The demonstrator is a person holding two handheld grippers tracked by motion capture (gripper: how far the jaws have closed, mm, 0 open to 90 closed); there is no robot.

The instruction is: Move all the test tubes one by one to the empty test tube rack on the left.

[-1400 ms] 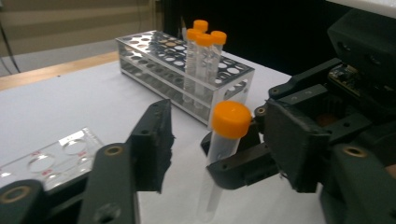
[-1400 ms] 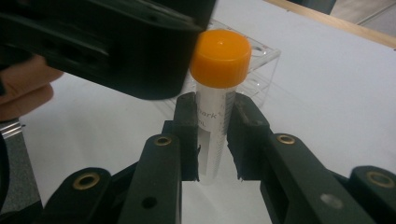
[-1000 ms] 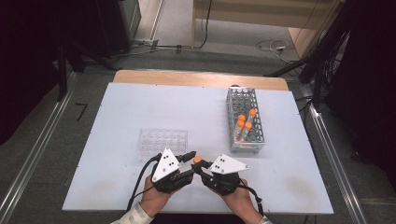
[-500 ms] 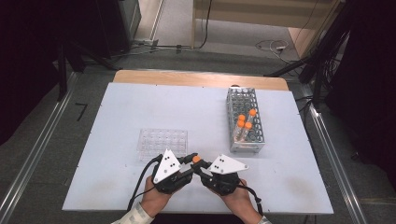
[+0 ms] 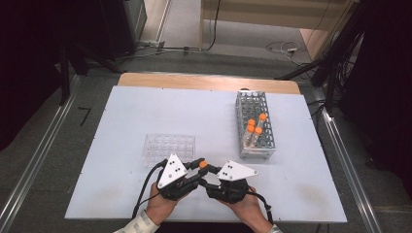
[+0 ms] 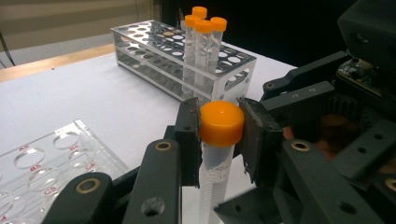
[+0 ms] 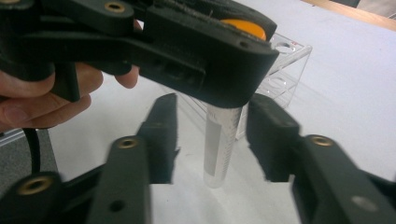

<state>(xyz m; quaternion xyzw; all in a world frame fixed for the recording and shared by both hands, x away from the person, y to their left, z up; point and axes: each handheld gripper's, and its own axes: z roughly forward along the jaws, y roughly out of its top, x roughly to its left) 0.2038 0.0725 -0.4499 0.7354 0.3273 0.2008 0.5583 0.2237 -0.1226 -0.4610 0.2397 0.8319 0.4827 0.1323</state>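
Left gripper [image 6: 218, 140] is clamped on the orange cap of a clear centrifuge tube [image 6: 215, 179], upright above the table's near edge. Right gripper [image 7: 212, 137] just opened, pads now clear of the tube body between them. Well plate [image 6: 39, 168] has tiny red labels, unreadable. Farther back: tube rack [image 5: 255, 127].
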